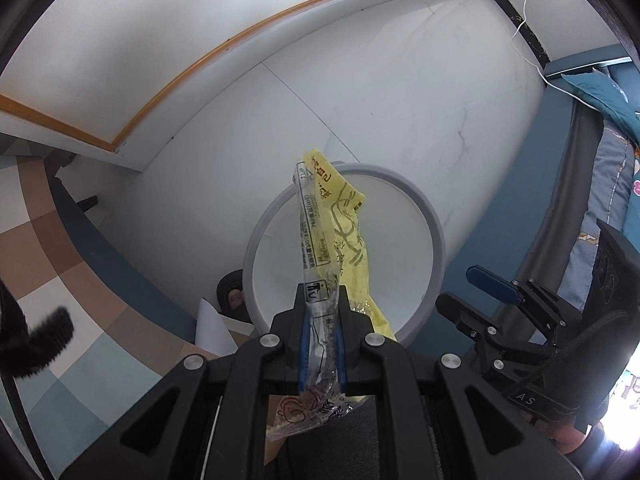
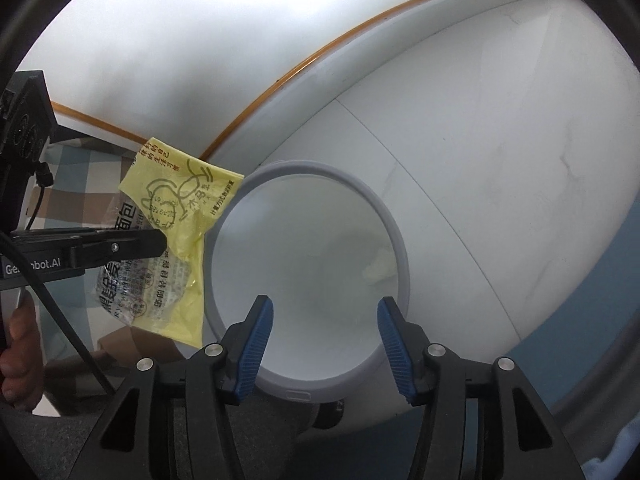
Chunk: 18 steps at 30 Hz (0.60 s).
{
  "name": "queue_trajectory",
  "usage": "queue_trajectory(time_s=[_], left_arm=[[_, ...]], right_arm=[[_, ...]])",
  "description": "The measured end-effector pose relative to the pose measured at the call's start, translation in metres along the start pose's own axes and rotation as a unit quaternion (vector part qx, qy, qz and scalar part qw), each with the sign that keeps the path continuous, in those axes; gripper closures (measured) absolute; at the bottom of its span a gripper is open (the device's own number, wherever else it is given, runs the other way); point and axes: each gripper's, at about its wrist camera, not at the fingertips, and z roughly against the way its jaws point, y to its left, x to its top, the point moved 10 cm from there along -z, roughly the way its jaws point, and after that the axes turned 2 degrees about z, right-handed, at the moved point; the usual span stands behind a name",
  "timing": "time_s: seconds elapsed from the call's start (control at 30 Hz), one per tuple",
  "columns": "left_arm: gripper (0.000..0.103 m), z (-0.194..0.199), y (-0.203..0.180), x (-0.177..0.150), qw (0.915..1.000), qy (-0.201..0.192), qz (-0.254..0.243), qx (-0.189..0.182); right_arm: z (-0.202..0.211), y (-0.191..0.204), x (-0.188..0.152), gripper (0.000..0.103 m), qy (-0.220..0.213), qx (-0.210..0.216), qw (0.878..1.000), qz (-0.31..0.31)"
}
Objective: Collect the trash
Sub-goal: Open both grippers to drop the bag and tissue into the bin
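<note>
The left gripper (image 1: 320,300) is clamped on a yellow and clear wrapper (image 1: 336,224), its 2 blue pads (image 1: 304,344) pinching the clear part. In the left wrist view the wrapper stands up past the fingertips, in front of the open bin (image 1: 434,224). The right wrist view shows the same wrapper (image 2: 176,216) hanging beside the bin's rim (image 2: 400,240), on its left, with the left gripper (image 2: 160,242) reaching in from the left edge.

Writing on the wrapper: red and dark Chinese characters on the yellow part, with an outline drawing; on the clear part larger dark characters, among them "面包", and round printed stamps too small to read. In the left wrist view the clear strip carries a small icon of a figure at a bin and lines of fine print I cannot read. The left gripper's body reads "Ge..bot.AI", partly hidden by a cable (image 2: 60,312). The right gripper's body in the left wrist view shows "AS".

The right gripper (image 2: 326,344) stands apart, nothing between its pads, over the bin's mouth. A pale yellow scrap (image 2: 382,266) lies inside the white bin by its right wall.

A hand (image 2: 20,352) shows at the left edge.
</note>
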Motion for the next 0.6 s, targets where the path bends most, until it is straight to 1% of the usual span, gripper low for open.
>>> queue_trajectory(time_s=[0.03, 0.07, 0.13, 0.2, 0.23, 0.27, 0.37, 0.4, 0.47, 0.53, 0.6], left_arm=[[0.093, -0.002, -0.001, -0.001, 1.0, 0.005, -0.003, 0.002], [0.087, -0.004, -0.002, -0.003, 0.9999, 0.013, -0.007, 0.003], [0.079, -0.007, -0.004, -0.006, 0.9996, 0.027, -0.011, 0.005], [0.074, -0.008, -0.007, -0.009, 0.9991, 0.038, -0.015, -0.001], [0.068, -0.008, -0.009, -0.01, 0.9991, 0.04, -0.016, -0.001], [0.061, -0.006, -0.009, -0.01, 0.9991, 0.037, -0.018, 0.003], [0.051, 0.002, -0.008, -0.009, 0.9996, 0.021, -0.019, 0.006], [0.05, 0.003, -0.002, -0.008, 0.9997, 0.014, -0.016, 0.007], [0.043, 0.01, 0.001, -0.007, 0.9999, 0.001, -0.006, 0.01], [0.042, 0.016, 0.006, -0.007, 0.9999, -0.011, 0.001, 0.009], [0.042, 0.021, 0.011, -0.009, 0.9998, -0.018, 0.007, 0.002]], right_arm=[[0.002, -0.001, 0.0, 0.044, -0.003, -0.003, 1.0, -0.002], [0.002, -0.007, 0.002, 0.042, -0.005, -0.003, 1.0, -0.006], [0.008, -0.011, 0.001, 0.041, -0.01, 0.003, 1.0, -0.023], [0.009, -0.014, 0.002, 0.039, -0.011, 0.005, 0.999, -0.033], [0.01, -0.013, 0.002, 0.038, -0.012, 0.008, 0.999, -0.035], [0.011, -0.016, 0.001, 0.036, -0.011, 0.01, 0.999, -0.034], [0.015, -0.014, 0.0, 0.033, -0.011, 0.009, 1.0, -0.024], [0.016, -0.013, -0.001, 0.032, -0.012, 0.009, 1.0, -0.022], [0.02, -0.017, -0.001, 0.028, -0.016, 0.007, 1.0, -0.023], [0.017, -0.025, -0.002, 0.025, -0.018, 0.006, 1.0, -0.025], [0.019, -0.025, 0.0, 0.021, -0.02, 0.002, 0.999, -0.025]])
